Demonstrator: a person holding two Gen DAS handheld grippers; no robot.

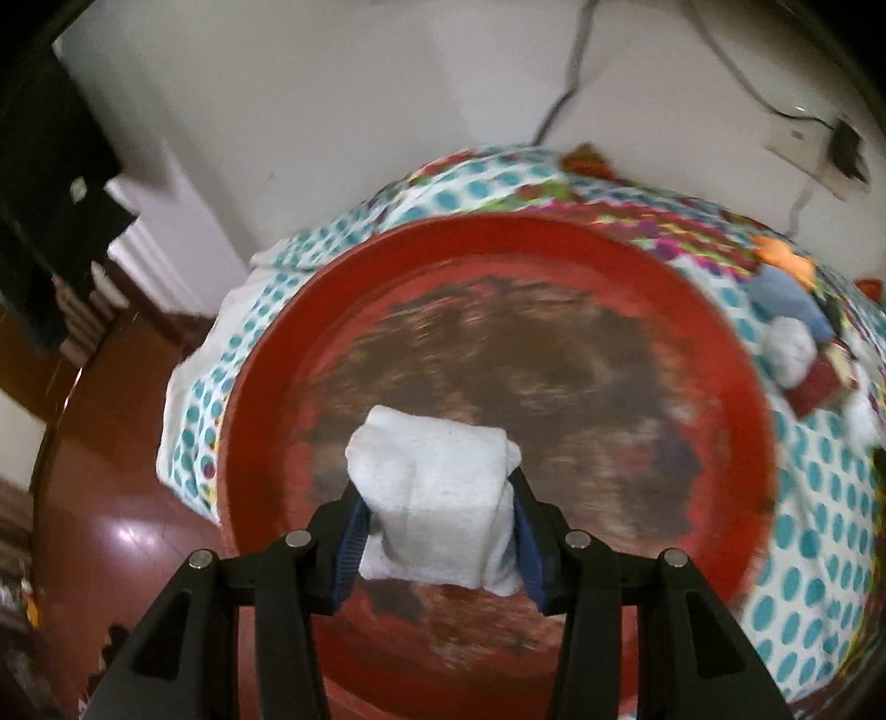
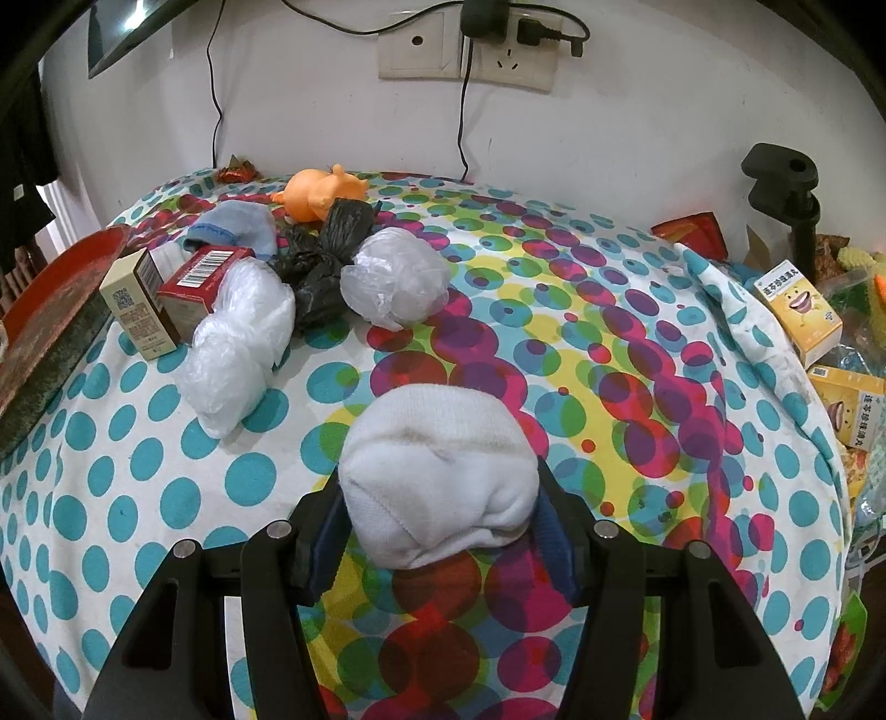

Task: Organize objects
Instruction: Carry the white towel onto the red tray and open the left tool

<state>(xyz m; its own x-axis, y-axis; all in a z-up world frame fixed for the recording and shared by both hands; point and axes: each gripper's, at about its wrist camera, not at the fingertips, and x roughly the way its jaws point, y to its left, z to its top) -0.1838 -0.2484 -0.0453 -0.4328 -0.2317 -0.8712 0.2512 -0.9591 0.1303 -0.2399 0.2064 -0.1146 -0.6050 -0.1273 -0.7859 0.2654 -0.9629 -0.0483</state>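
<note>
White wall (image 2: 637, 111) with outlets (image 2: 465, 52); glossy reddish-brown floor (image 1: 122, 526).

My left wrist view looks close down into the red tray (image 1: 260, 354); my right faces the wall across the desk (image 2: 554, 332); both share the tray.

The dotted tablecloth (image 2: 166, 476) carries a red tray (image 2: 61, 277) (worn), boxes (image 2: 166, 293) and plastic bags (image 2: 238, 354).

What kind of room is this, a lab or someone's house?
Most likely a home: a table under a polka-dot cloth, wall sockets with plugged-in chargers, and household clutter such as medicine boxes and an orange toy.
</note>
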